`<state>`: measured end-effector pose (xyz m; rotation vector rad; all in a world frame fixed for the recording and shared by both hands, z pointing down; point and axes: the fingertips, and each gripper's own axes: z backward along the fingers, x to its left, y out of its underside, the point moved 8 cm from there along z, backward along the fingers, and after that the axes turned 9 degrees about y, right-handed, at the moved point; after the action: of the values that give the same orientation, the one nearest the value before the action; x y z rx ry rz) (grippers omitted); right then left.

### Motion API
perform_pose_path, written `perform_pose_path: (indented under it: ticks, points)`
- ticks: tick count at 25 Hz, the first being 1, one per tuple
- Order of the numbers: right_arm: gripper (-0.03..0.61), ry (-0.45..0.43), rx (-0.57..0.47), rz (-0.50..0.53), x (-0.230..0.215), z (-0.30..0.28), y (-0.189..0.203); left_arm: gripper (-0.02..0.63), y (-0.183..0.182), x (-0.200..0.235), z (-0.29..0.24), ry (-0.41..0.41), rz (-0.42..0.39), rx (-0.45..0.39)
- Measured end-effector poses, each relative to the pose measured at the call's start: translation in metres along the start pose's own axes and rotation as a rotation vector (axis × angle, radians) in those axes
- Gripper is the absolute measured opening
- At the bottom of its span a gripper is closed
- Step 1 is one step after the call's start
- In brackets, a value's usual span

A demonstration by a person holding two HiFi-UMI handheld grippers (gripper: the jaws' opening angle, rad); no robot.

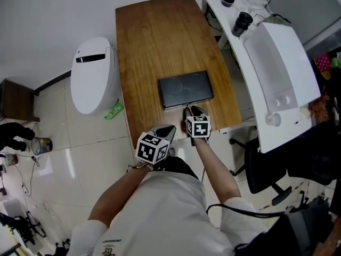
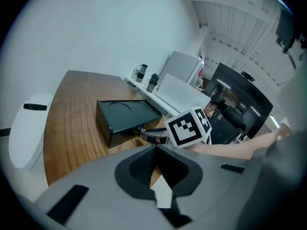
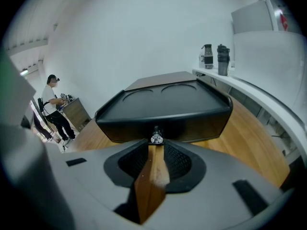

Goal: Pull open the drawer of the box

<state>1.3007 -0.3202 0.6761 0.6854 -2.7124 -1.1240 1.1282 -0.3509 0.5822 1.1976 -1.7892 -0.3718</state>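
Right gripper (image 3: 156, 147): we have jaws apart, tips flanking knob (image 3: 156, 138), not clamped.
Left gripper (image 2: 156, 166): slightly parted, empty, at table's near edge.
Box (image 3: 163, 109): black, drawer (image 3: 196, 127) looks closed, near our edge of wooden table (image 1: 154, 36).

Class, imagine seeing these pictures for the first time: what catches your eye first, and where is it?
A black box lies toward the near end of a wooden table, its small shiny drawer knob facing the person. The right gripper reaches to that knob, jaws apart; a white oval appliance stands left of the table.
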Motion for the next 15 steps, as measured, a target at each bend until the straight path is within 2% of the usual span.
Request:
perform_pose_path:
  ticks: [15]
  points:
    - [0.074, 0.023, 0.016, 0.008, 0.0012, -0.0097, -0.0056, 0.000, 0.0045, 0.0062, 0.0076, -0.020, 0.022, -0.010]
